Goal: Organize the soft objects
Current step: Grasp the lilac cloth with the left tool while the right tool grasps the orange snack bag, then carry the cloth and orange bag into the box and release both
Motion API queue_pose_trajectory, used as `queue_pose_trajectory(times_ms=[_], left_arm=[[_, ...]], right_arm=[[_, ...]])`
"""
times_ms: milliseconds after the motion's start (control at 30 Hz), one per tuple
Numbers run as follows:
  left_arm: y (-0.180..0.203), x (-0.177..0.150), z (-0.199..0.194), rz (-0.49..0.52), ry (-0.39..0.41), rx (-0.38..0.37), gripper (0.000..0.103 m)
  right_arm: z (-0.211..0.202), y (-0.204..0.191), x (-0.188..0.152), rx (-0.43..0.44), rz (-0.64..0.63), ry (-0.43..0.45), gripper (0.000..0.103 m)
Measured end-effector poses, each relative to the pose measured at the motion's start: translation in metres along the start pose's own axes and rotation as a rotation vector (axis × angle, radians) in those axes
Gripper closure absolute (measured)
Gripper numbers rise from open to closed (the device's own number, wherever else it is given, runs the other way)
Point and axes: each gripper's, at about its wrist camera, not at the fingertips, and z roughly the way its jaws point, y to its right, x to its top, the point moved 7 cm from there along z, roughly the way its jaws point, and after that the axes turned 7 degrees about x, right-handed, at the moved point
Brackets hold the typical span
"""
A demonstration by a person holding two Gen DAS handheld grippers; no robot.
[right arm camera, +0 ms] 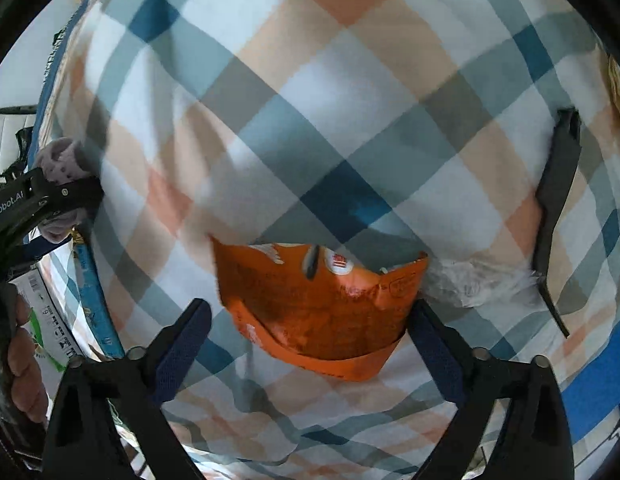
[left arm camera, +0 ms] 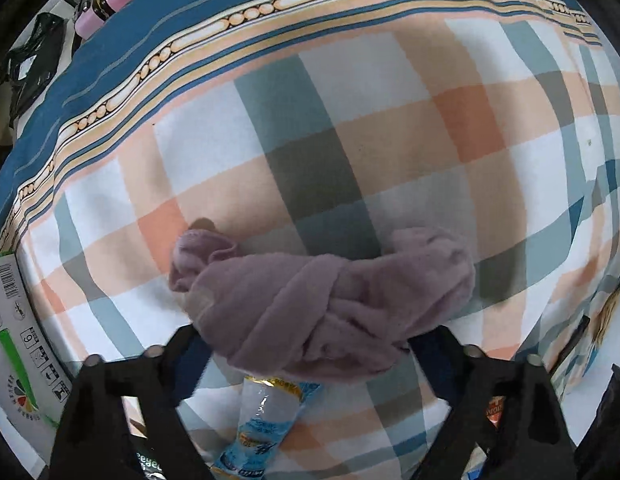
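A soft purple cloth [left arm camera: 322,304] is twisted up like a fat rope with a knot in the middle, and it looks fuzzy. It lies across the checked sheet [left arm camera: 350,128], and its ends stick up at about 10 o'clock and 2 o'clock from the knot. The left gripper [left arm camera: 305,344] has its two dark fingers spread wide, one on each side of the cloth; I cannot tell if they touch it. Just under the cloth, at 6 o'clock, a shiny blue and white snack packet [left arm camera: 265,420] pokes out. The right gripper [right arm camera: 310,324] is spread wide too, with an orange snack bag [right arm camera: 322,304] between its fingers. The bag looks crinkly and open at the top. A crumpled clear wrapper [right arm camera: 470,284] lies beside the bag at 3 o'clock, and a flat black thing [right arm camera: 558,208] lies past it. The sheet has orange, blue, grey and white squares and a blue striped edge [left arm camera: 189,32] at 12 o'clock. A white box with green marks [left arm camera: 17,344] sits at 9 o'clock. At 11 o'clock, off the sheet, there is a pink thing [left arm camera: 97,4] that is too blurry to name.
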Motion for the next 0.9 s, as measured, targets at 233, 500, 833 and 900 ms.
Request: queue_pose_trajectory(times_ms=[233,500,833,900], left_arm=[[0.002,-0.010,-0.009,0.010,0.072,0.037,0.053],[-0.005,-0.030,-0.014,0.007,0.097,0.038,0.095],[-0.032,-0.057,-0.067,-0.022,0.183,-0.061,0.097],[-0.035,-0.058,-0.082,-0.031,0.208,-0.092,0.096]], right_arm=[[0.000,0.008,0.000,-0.013,0.014,0.013,0.025],[-0.009,0.008,-0.011,-0.034,-0.002,0.047,0.032],[-0.034,-0.015,-0.044,-0.002,-0.060,0.084,0.035],[-0.038,-0.020,-0.050,0.006,-0.072,0.092,0.035]])
